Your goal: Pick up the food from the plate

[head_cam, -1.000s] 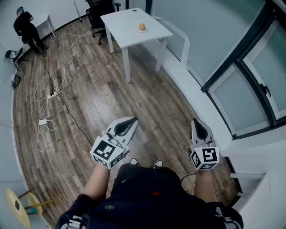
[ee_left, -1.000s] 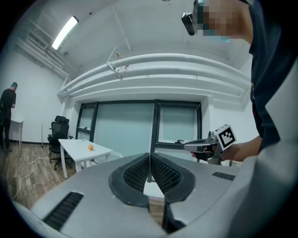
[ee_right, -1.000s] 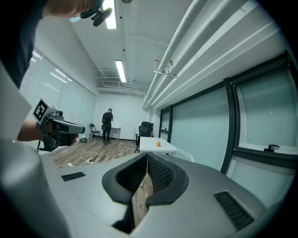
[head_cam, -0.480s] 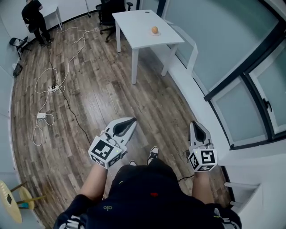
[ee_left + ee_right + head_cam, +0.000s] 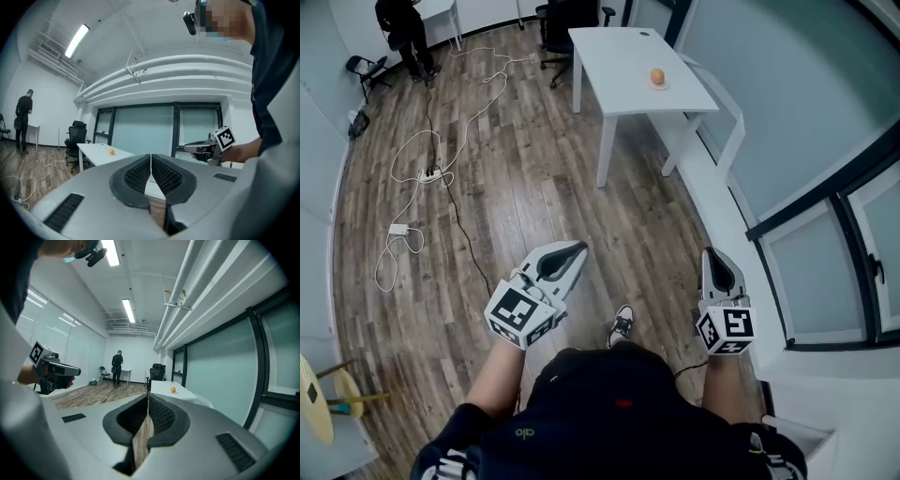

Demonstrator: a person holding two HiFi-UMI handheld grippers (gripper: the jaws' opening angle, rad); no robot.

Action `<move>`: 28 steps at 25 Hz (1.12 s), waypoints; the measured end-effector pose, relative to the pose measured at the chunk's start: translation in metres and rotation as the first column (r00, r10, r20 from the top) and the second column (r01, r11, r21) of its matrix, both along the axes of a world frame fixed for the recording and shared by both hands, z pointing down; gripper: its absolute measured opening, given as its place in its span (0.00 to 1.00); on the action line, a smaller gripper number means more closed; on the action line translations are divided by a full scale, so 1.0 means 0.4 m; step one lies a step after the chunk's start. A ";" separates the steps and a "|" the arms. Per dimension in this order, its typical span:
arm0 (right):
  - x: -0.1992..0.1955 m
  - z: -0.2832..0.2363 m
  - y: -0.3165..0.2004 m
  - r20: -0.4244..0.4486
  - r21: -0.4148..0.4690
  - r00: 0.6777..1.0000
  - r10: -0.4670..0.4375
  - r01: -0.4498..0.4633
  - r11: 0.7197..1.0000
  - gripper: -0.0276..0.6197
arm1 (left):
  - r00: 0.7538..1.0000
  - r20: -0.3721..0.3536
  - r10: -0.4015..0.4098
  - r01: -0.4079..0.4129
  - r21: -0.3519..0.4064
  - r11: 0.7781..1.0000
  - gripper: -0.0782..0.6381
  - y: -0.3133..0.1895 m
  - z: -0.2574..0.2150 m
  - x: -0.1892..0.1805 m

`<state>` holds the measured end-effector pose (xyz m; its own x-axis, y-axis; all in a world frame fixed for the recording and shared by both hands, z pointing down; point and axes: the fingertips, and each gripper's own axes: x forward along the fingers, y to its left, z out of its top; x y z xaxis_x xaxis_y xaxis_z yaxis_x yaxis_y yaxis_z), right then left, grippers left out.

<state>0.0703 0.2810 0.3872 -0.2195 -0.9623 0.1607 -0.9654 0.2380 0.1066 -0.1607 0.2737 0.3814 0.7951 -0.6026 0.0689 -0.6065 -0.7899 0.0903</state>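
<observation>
An orange round food item (image 5: 657, 76) sits on a small plate (image 5: 657, 85) on a white table (image 5: 619, 52), far ahead across the room. It shows small in the left gripper view (image 5: 111, 152) and the right gripper view (image 5: 173, 390). My left gripper (image 5: 578, 248) and right gripper (image 5: 710, 251) are held at waist height over the wood floor, well short of the table. Both are shut, pads together, with nothing between them (image 5: 151, 155) (image 5: 148, 396). Each gripper camera also sees the other gripper (image 5: 187, 147) (image 5: 75, 371).
A black office chair (image 5: 567, 14) stands behind the table. White cables and a power strip (image 5: 422, 173) trail over the floor at left. A person (image 5: 405, 23) stands at the far back left near a folding chair (image 5: 366, 67). A white ledge (image 5: 727, 202) under windows runs along the right.
The table with the food has shifted right and lower in the head view as the person walks toward it. One foot has stepped forward. Both grippers keep the same shut pose.
</observation>
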 end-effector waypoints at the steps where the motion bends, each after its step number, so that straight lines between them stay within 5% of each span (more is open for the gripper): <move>1: 0.014 -0.004 -0.030 0.004 0.003 1.000 -0.006 0.006 1.000 0.08 | 1.000 0.001 -0.007 0.007 0.004 1.000 0.15 -0.027 -0.007 0.014; 17: 0.429 0.057 -0.395 0.082 -0.027 0.996 0.022 -0.020 0.999 0.08 | 0.999 0.053 0.002 -0.003 0.006 1.000 0.15 -0.405 -0.016 0.427; 28: 0.484 0.107 -0.566 0.118 -0.054 0.992 -0.039 0.045 0.998 0.08 | 0.994 0.106 -0.023 0.027 -0.030 0.999 0.15 -0.533 0.025 0.509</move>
<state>0.2641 0.0544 0.4299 -0.2798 -0.9421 0.1851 -0.9595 0.2808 -0.0210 0.0429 0.0606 0.3915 0.7670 -0.6184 0.1710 -0.6335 -0.7722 0.0486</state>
